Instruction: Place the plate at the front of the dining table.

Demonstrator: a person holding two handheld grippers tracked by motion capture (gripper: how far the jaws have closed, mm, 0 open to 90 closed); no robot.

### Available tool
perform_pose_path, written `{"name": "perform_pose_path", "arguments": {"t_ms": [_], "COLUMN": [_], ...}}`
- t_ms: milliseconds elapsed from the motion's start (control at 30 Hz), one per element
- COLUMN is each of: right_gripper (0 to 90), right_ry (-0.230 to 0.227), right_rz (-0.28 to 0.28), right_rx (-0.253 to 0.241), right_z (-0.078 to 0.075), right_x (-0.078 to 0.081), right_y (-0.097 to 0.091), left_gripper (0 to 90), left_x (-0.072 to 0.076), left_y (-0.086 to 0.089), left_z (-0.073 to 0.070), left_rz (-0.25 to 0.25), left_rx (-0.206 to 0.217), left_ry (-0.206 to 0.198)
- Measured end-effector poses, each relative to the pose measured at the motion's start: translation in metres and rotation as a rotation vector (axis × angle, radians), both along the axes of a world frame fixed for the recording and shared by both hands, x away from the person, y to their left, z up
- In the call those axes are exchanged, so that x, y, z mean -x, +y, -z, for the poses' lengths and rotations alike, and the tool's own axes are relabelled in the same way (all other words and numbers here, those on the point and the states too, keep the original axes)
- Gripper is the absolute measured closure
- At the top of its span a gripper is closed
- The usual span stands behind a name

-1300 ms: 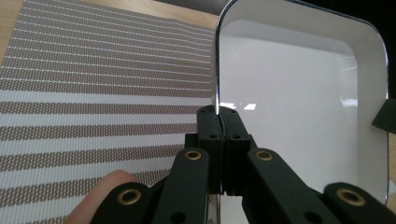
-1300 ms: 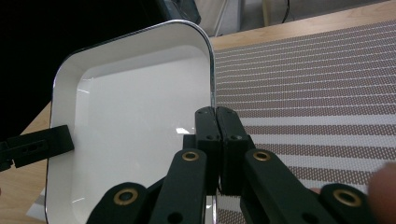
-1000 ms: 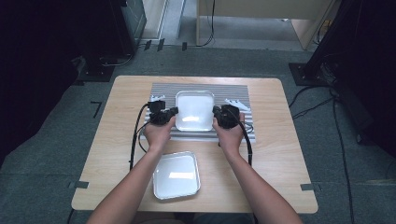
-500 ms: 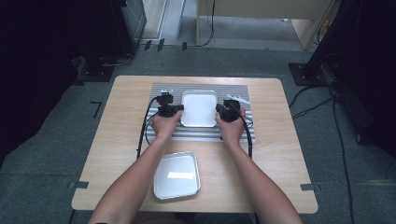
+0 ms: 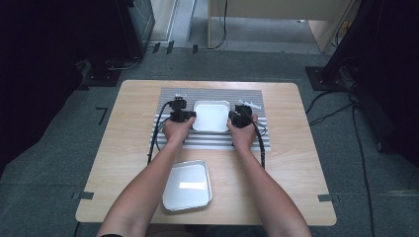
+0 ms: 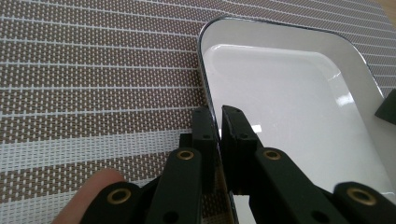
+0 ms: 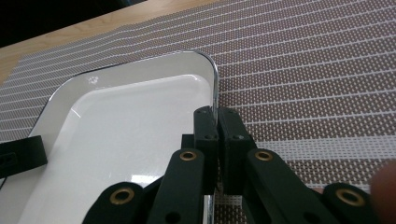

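High view: white tray (image 5: 211, 116) flat on striped mat (image 5: 212, 139), at 12 o'clock of table (image 5: 128, 148) centre; left tool (image 5: 189, 115) at tray's 9 o'clock edge, right tool (image 5: 230, 118) at its 3 o'clock edge. Second, metal tray (image 5: 188, 185) near table's 6 o'clock edge, well apart, between the forearms. Grip not readable from above. Left gripper view: left tool (image 6: 218, 122) jaws astride white tray (image 6: 299, 112) rim, having just eased slightly apart, a narrow gap showing beside the rim; a fingertip (image 6: 88, 196) at 7 o'clock. Right gripper view: right tool (image 7: 217, 122) pinching white tray (image 7: 126, 126) rim, pads pressed on it; weave of mat (image 7: 317, 70) and bare table (image 7: 70, 39) strip at 11 o'clock.
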State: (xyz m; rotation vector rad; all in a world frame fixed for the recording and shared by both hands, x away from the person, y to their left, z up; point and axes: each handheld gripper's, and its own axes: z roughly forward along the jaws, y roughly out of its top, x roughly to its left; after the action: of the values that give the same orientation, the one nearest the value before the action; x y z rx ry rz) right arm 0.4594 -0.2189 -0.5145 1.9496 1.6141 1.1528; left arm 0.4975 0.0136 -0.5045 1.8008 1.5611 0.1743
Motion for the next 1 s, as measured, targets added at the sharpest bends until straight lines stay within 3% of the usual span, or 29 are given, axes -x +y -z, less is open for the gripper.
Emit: {"name": "perform_pose_path", "arguments": {"t_ms": [67, 267, 467, 633, 833, 1000], "right_gripper": [88.4, 88.6, 88.0, 86.0, 86.4, 86.2], "right_ry": [0.002, 0.017, 0.022, 0.025, 0.025, 0.025], "right_rz": [-0.005, -0.014, -0.029, -0.016, -0.022, -0.021], "right_rx": [0.018, 0.018, 0.023, 0.01, 0.032, 0.01], "right_z": [-0.001, -0.003, -0.003, -0.002, -0.001, 0.0], "right_x": [-0.001, -0.004, -0.006, -0.012, -0.016, -0.018], "right_y": [0.001, 0.004, 0.013, 0.013, 0.014, 0.013], "left_gripper": [85.2, 84.9, 85.9, 85.4, 85.5, 84.6], "left_x": [-0.001, 0.0, -0.003, -0.006, -0.011, -0.011], "left_y": [0.002, 0.002, 0.01, 0.008, 0.008, 0.009], "left_z": [0.0, -0.002, -0.001, -0.002, -0.001, -0.001], "left_rz": [-0.004, -0.012, -0.032, -0.011, -0.012, -0.018], "left_rx": [0.017, -0.02, -0.013, -0.028, -0.029, -0.025], "left_ry": [0.013, 0.006, 0.003, -0.004, -0.01, -0.014]}}
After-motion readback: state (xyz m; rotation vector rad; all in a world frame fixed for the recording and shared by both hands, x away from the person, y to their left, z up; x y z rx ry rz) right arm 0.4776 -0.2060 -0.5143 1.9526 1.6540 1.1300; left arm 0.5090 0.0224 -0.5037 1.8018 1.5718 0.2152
